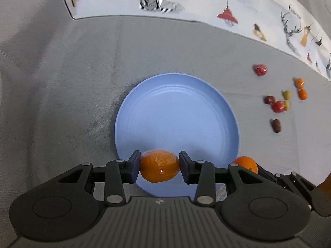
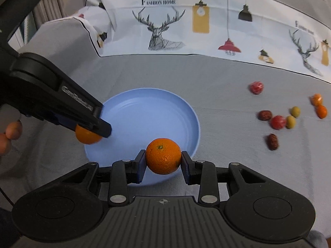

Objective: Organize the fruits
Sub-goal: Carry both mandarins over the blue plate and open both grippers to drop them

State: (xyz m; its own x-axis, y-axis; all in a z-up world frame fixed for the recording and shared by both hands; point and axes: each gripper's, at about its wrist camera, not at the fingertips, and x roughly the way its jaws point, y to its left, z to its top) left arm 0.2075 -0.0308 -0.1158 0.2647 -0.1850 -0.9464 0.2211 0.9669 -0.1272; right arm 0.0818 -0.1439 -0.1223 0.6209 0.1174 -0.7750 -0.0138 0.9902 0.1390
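Covering the table, grey cloth point(image 2: 217, 82) meets deer-print fabric point(image 2: 165, 24); both fingers pinch oranges.

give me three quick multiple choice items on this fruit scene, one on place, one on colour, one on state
1. Where do the loose small fruits lie?
A. on the plate
B. on the grey cloth, right of the plate
C. on the deer-print cloth

2. What colour is the plate?
A. light blue
B. white
C. green

3. What is the right gripper doing?
A. hanging open and empty
B. clamping an orange
C. gripping the plate rim

Answers:
1 B, they are scattered on the grey cloth, off the plate.
2 A, its bare inside is light blue.
3 B, its jaws press both sides of the orange; the left gripper clamps another orange.
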